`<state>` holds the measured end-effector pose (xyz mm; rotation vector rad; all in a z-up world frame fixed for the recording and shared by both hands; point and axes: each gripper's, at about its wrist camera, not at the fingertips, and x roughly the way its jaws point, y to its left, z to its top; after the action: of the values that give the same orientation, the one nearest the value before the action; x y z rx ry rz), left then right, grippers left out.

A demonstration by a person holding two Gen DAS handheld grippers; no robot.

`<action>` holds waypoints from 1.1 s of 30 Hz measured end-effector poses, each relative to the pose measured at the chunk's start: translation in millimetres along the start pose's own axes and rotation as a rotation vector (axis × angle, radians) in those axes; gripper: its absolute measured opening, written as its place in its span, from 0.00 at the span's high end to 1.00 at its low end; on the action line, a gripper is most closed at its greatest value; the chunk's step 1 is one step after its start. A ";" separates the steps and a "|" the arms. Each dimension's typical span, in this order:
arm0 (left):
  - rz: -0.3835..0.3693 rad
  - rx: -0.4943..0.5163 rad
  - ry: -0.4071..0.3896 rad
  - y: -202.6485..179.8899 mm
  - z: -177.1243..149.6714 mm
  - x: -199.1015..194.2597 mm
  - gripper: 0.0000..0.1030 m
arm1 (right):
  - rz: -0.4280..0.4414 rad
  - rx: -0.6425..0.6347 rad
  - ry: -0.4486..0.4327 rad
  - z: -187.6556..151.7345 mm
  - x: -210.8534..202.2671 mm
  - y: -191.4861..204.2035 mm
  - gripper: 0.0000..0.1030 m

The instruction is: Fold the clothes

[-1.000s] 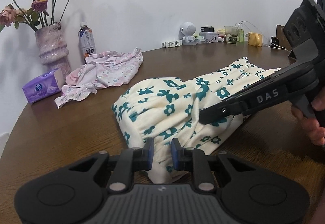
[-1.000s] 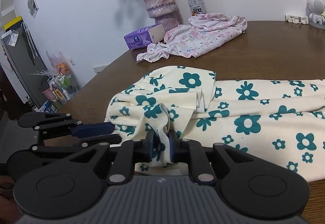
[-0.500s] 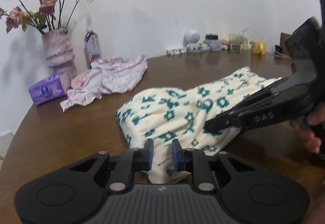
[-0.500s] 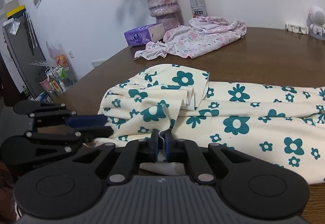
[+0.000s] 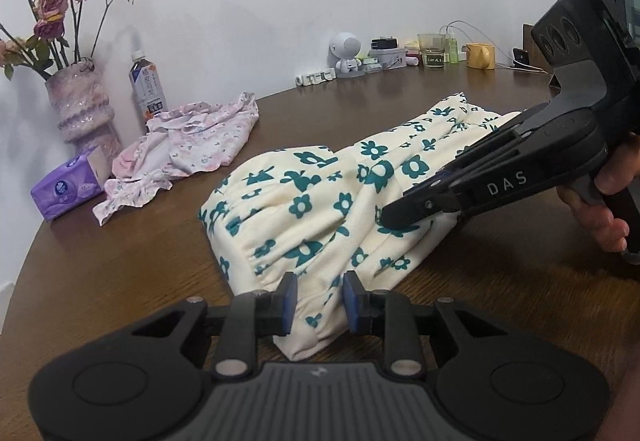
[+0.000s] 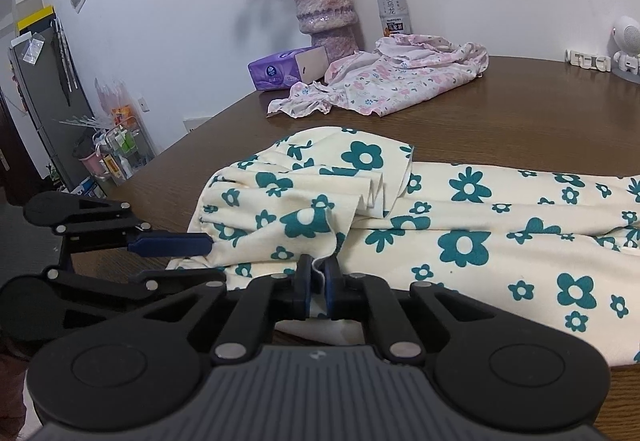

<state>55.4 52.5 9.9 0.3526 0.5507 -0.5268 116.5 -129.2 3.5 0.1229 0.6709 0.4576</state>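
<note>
A cream garment with teal flowers [image 5: 320, 201] [image 6: 480, 221] lies lengthwise on the brown table [image 5: 120, 261], its near end folded over. My left gripper [image 5: 320, 305] [image 6: 200, 259] sits at that end's corner. Its jaws are opening, with a bunch of the cloth loose between the blue pads. My right gripper [image 6: 316, 281] is shut on a raised fold of the same garment along its near edge. In the left wrist view the right gripper's tip [image 5: 386, 215] digs into the cloth, with a hand [image 5: 600, 209] on its handle.
A crumpled pink floral garment [image 5: 192, 141] [image 6: 392, 81] lies farther back. Beside it stand a purple tissue pack [image 5: 68, 191], a vase of roses [image 5: 82, 109] and a drink bottle [image 5: 147, 87]. Small items and a yellow mug [image 5: 480, 55] line the wall edge.
The right jaws have closed fully on the garment's fold. The left jaws have spread a little around the corner they held. Neither hand has shifted much.
</note>
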 end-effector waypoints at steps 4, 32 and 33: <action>-0.006 -0.016 -0.002 2.1 -0.7 -0.3 0.77 | 0.000 -0.014 0.001 -0.2 -0.3 0.3 0.95; -0.004 -0.009 -0.011 0.9 -0.7 0.6 0.78 | -0.050 -0.336 -0.111 14.5 -35.3 37.6 0.57; -0.006 -0.011 -0.012 1.4 -0.8 0.6 0.78 | -0.048 -0.330 -0.104 16.2 -30.3 40.2 0.57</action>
<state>56.3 53.8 9.2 0.3371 0.5432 -0.5314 91.0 -106.2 43.7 -0.1797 0.4880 0.5066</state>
